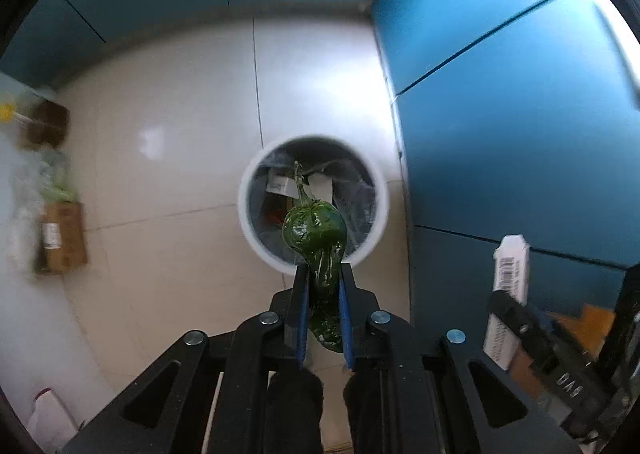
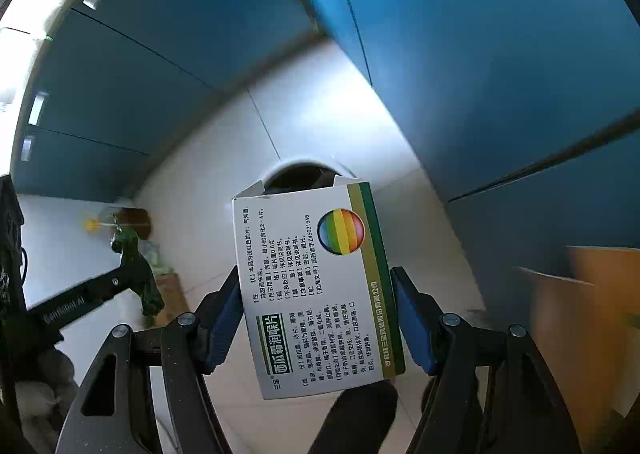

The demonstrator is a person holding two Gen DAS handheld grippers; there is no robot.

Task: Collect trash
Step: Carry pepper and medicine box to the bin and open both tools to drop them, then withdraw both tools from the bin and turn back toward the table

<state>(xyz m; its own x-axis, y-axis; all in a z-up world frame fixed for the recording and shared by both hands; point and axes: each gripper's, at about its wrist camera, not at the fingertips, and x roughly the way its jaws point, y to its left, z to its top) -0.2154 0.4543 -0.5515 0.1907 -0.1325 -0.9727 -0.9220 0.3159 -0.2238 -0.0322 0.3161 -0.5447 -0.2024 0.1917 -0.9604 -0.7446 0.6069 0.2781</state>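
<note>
Pinching a green wrapper [image 1: 320, 250], the left tool [image 1: 324, 270] points toward the bin [image 1: 256, 190]; the right tool [image 2: 316, 278], jaws wide, clamps a medicine box [image 2: 312, 294] with the bin rim at 12 o'clock.

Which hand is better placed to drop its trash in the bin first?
Left, probably. The left gripper holds the green wrapper over the white bin. The right gripper holds the medicine box, with the bin mostly hidden behind it.

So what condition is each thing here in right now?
Left gripper: shut on the green wrapper.
Green wrapper: crumpled, hanging over the bin.
Right gripper: clamped on the medicine box.
Medicine box: top flap open, held upright.
Trash bin: uncovered, lined, trash already inside.
</note>
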